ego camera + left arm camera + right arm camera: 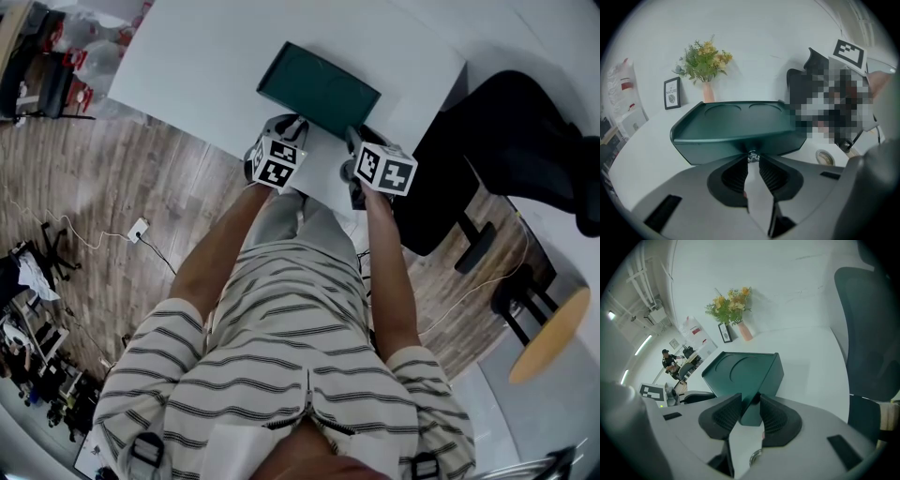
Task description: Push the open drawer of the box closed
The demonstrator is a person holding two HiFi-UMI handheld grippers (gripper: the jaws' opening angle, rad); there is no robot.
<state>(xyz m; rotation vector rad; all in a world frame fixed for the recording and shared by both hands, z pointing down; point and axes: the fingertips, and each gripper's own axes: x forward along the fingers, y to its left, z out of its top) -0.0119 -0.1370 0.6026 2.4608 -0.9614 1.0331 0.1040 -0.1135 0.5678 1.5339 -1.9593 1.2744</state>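
box: the dark green box (319,89) lies on the white table (187,66), upper centre of the head view, its long axis running upper left to lower right.
drawer: its front (740,147) fills the middle of the left gripper view, straight ahead of the jaws. We cannot tell how far out it stands.
left gripper (289,129): jaws narrowly apart, a small silver knob (752,156) right at their tips, with no clear pinch on it.
right gripper (356,141): jaws apart, the box's near corner (751,414) standing in the gap.
nearer hand: the left, we judge, since it lines up on the knob. A push would run along its jaws, across the long axis.
pose: 2 forearms stretch up the frame side by side, both grippers at the box's near long side.
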